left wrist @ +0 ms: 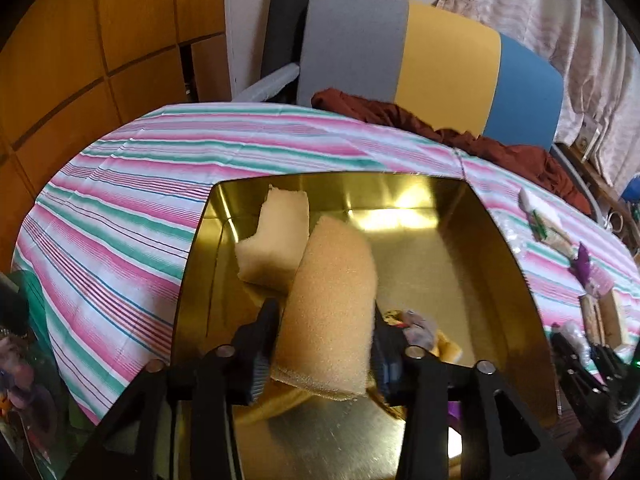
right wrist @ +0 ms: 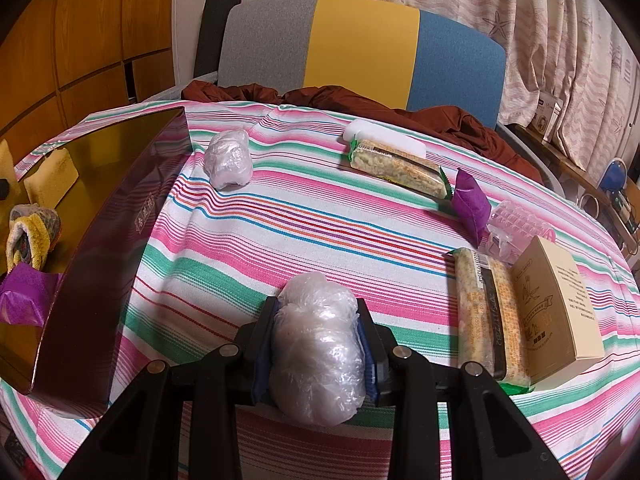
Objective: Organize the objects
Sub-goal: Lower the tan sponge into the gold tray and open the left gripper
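Note:
My left gripper [left wrist: 325, 316] is shut on a tan sponge [left wrist: 332, 292] and holds it over the gold tin box [left wrist: 500, 240]. A paler sponge [left wrist: 276, 240] lies in the box's far left corner, and a small patterned cloth item [left wrist: 416, 328] lies under the gripper. My right gripper [right wrist: 318, 312] is shut on a crumpled clear plastic bundle [right wrist: 318, 356] above the striped tablecloth [right wrist: 280, 232]. The box [right wrist: 116, 232] stands to its left.
On the cloth lie a second plastic bundle [right wrist: 228, 158], two wrapped snack bars [right wrist: 400, 166] [right wrist: 486, 316], a purple pouch [right wrist: 472, 202], a clear pink case [right wrist: 516, 228] and a beige carton [right wrist: 556, 304]. A purple packet [right wrist: 24, 300] sits in the box. A chair [right wrist: 360, 48] with brown cloth stands behind.

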Demonstrator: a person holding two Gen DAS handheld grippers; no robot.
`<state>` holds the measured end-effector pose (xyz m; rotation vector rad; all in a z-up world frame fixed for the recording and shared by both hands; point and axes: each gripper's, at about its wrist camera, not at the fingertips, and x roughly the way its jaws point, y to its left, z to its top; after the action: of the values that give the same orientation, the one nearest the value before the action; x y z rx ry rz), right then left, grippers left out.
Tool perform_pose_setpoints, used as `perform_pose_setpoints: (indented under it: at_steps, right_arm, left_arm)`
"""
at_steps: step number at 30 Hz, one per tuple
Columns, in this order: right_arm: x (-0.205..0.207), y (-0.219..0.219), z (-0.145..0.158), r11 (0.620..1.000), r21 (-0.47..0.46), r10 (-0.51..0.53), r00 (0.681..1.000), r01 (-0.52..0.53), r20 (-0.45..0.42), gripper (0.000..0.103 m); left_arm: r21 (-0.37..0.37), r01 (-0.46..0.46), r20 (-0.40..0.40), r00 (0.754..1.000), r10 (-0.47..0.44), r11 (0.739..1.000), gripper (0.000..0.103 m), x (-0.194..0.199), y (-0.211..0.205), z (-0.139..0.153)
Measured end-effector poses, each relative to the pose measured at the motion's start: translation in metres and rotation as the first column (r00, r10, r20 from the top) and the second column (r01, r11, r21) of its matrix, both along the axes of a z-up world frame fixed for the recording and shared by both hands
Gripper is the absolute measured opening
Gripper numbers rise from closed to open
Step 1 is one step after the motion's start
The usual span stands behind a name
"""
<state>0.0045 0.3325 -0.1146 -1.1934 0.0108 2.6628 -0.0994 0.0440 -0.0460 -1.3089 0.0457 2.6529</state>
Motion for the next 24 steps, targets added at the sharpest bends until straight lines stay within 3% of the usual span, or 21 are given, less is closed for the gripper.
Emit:
perform_pose_setpoints:
  at_steps: [2,4,10,24]
  right_arm:
    - [0.000,0.000,0.000,1.000,0.000,0.000,1.000,0.000,0.000,0.035]
    - [0.000,0.000,0.000,1.000,0.001,0.000,1.000,0.000,0.000,0.035]
    - [0.000,0.000,0.000,1.000,0.001,0.000,1.000,0.000,-0.001,0.035]
    - [-0.002,-0.001,0.001,1.000,0.011,-0.004,1.000,0.004,0.005,0.035]
  left_arm:
    - [-0.002,-0.013,-0.003,1.000,0.013,1.000,0.066,-0.004,-0.001,-0.002]
    - [-0.022,-0.024,-0.011,1.000,0.024,0.999,0.074,-0.006,-0.002,-0.004]
    - [-0.002,-0.033,-0.011,0.999,0.033,0.999,0.074,-0.004,-0.011,-0.003]
    - [0.051,-0.055,-0.003,0.998,0.055,0.997,0.074,0.058,-0.038,-0.003]
